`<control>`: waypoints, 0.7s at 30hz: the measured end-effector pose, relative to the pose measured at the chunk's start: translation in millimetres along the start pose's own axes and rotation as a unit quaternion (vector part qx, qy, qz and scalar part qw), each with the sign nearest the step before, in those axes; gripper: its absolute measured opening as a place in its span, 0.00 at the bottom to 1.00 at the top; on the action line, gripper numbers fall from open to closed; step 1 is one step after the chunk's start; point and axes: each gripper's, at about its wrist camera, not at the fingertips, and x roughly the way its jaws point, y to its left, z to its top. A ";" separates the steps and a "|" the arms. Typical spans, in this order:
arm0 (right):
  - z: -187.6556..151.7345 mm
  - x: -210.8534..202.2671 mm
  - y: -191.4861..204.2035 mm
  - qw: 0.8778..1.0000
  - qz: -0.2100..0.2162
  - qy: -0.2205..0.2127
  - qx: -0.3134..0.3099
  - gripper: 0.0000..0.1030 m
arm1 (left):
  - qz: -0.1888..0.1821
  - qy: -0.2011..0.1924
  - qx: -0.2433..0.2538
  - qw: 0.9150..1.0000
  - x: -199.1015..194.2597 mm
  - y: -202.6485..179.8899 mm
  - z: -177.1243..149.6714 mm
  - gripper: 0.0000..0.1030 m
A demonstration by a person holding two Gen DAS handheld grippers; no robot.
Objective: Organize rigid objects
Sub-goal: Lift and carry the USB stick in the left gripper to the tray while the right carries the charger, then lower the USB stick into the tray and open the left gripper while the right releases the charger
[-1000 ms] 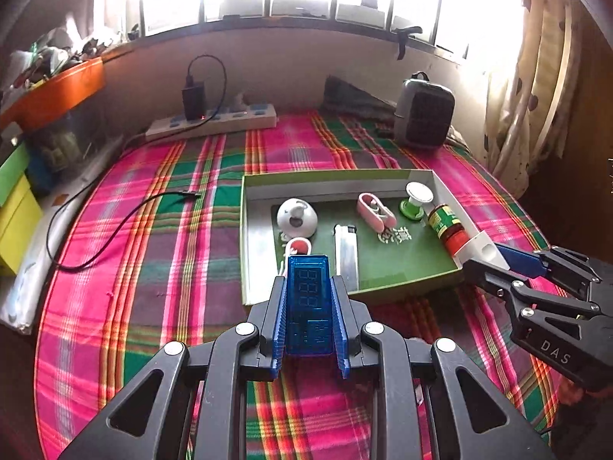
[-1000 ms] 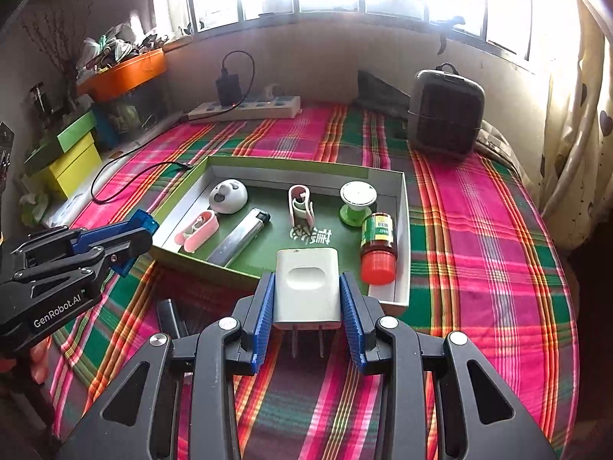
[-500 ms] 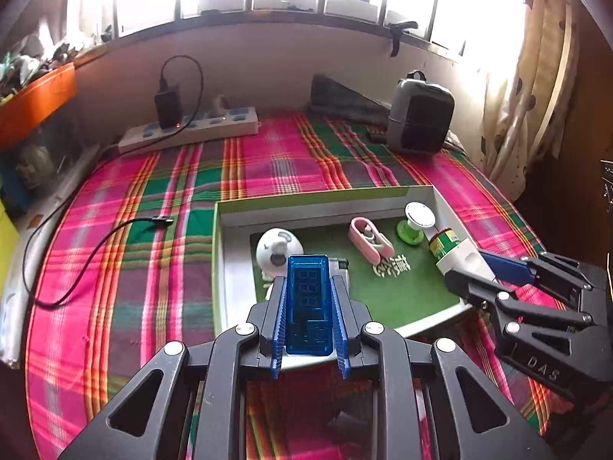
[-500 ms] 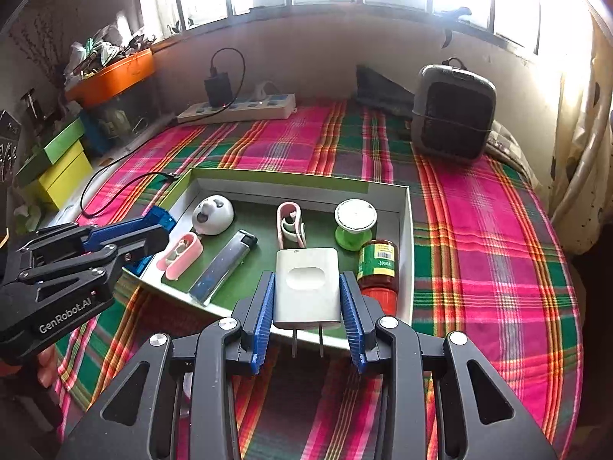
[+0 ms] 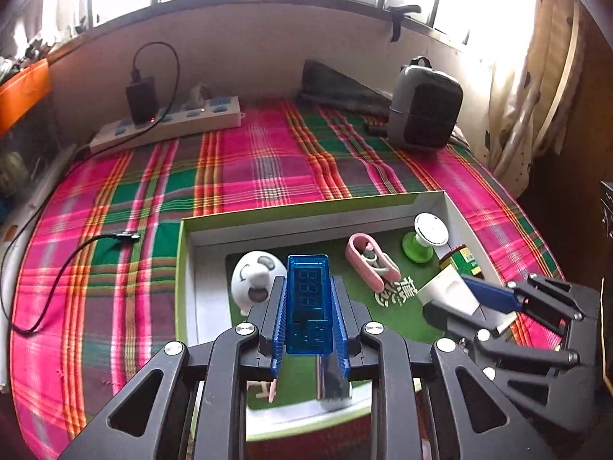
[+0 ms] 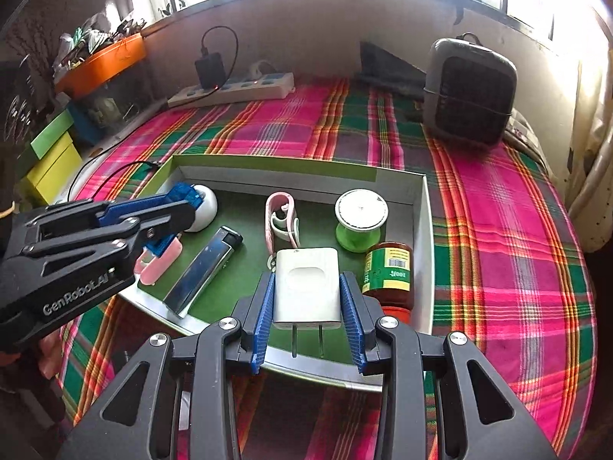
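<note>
My left gripper (image 5: pixel 308 306) is shut on a blue USB meter (image 5: pixel 308 299) and holds it over the left part of the green-floored tray (image 5: pixel 268 212). In the right wrist view the left gripper (image 6: pixel 168 222) reaches in from the left above a pink clip (image 6: pixel 157 264). My right gripper (image 6: pixel 308 303) is shut on a white plug adapter (image 6: pixel 307 285), prongs pointing back, over the tray's front edge (image 6: pixel 306 368). The tray holds a white round gadget (image 5: pixel 253 280), a lighter (image 6: pixel 205 268), a pink clip (image 6: pixel 281 218), a green spool (image 6: pixel 360 220) and a red-capped jar (image 6: pixel 387 276).
The tray sits on a pink and green plaid cloth (image 6: pixel 509 230). A white power strip (image 6: pixel 233 90) with a black charger lies at the back by the wall. A grey heater (image 6: pixel 469 92) stands at the back right. A black cable (image 5: pixel 57 268) trails on the left. Coloured boxes (image 6: pixel 53 161) stand far left.
Both grippers have moved forward over the tray, each still holding its object. The left one now hangs over the tray's left side, the right one over its front edge.
</note>
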 end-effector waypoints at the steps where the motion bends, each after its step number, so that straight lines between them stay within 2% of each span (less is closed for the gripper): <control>1: -0.1 1.7 0.5 1.000 0.001 0.001 -0.001 0.34 | 0.001 0.003 0.001 1.000 3.3 -0.6 0.9 0.20; 21: -3.4 20.8 -1.9 1.000 0.010 0.018 -0.010 0.34 | 0.020 0.028 0.033 0.999 38.5 -11.8 8.2 0.21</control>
